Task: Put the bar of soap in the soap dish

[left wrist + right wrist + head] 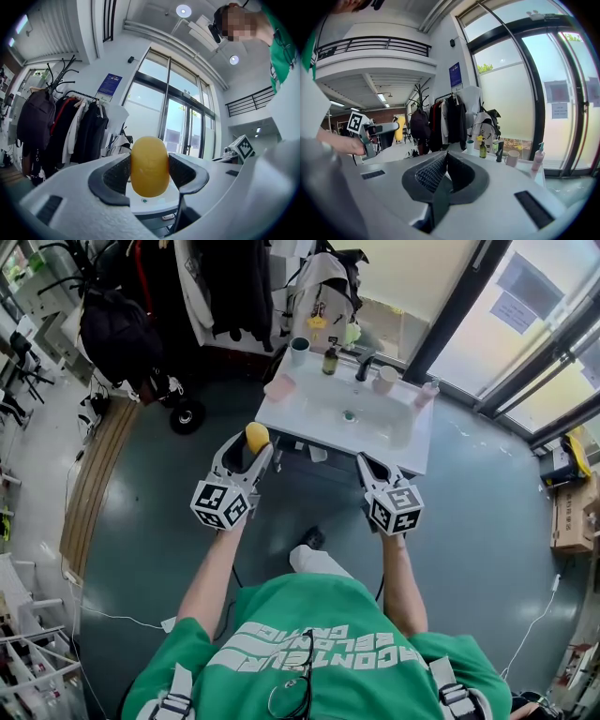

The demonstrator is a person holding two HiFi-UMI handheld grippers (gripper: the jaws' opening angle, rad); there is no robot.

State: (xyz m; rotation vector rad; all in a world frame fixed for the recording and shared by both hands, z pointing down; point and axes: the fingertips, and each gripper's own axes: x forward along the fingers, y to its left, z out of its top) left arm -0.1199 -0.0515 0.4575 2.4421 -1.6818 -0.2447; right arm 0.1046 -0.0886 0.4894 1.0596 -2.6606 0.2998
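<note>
The bar of soap (149,166) is shown in a waxy yellow. Pale grey shells and black ribbed pads (117,174) are seen on the left gripper (251,446) and the right gripper (445,165), with black-and-white square markers on each cube (221,503). The sink (314,413) is rendered white, the soap dish (279,387) pink, the cup (299,350) teal, and the shirt (319,634) green with white lettering.

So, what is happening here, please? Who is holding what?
A person in a green shirt stands at a white sink with a gripper in each hand. The left gripper is shut on the yellow bar of soap, held up short of the sink. The right gripper is shut and empty. A pink dish, probably the soap dish, waits on the sink's left corner.
</note>
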